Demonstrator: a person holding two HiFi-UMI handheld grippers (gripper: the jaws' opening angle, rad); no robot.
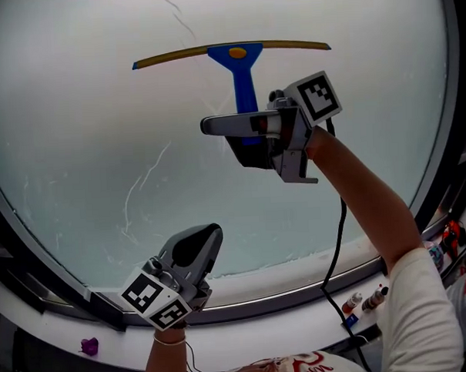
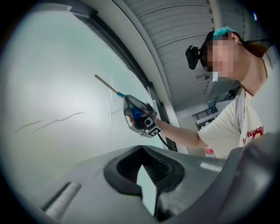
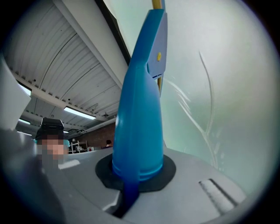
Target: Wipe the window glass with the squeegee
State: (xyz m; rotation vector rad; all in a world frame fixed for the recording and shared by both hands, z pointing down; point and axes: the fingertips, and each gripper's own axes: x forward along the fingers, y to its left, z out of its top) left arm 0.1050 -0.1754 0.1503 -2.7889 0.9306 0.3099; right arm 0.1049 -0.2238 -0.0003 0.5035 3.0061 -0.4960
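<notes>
right claw [image 1: 240,127] clamps squeegee [image 1: 241,62] handle, blade on window glass [image 1: 77,149]; left claw [image 1: 204,240] narrow, empty.

The left gripper [image 2: 145,167] fills the bottom of the frame, grey, its jaws drawn together at the tips with a pale wedge of light behind them; the window glass [image 2: 52,87] takes the whole left half, milky, with thin wavy streaks [image 2: 57,120] at centre left; the dark window frame [image 2: 131,65] curves from the top down through the centre; just left of it the right gripper [image 2: 133,113] is clamped on the blue handle of the squeegee [image 2: 107,84], whose yellowish blade slants toward the upper left against the glass; a person's bare arm [image 2: 183,133] runs from that gripper to a white shirt [image 2: 236,127] at right; a ribbed ceiling [image 2: 183,26] spans the top.
</notes>
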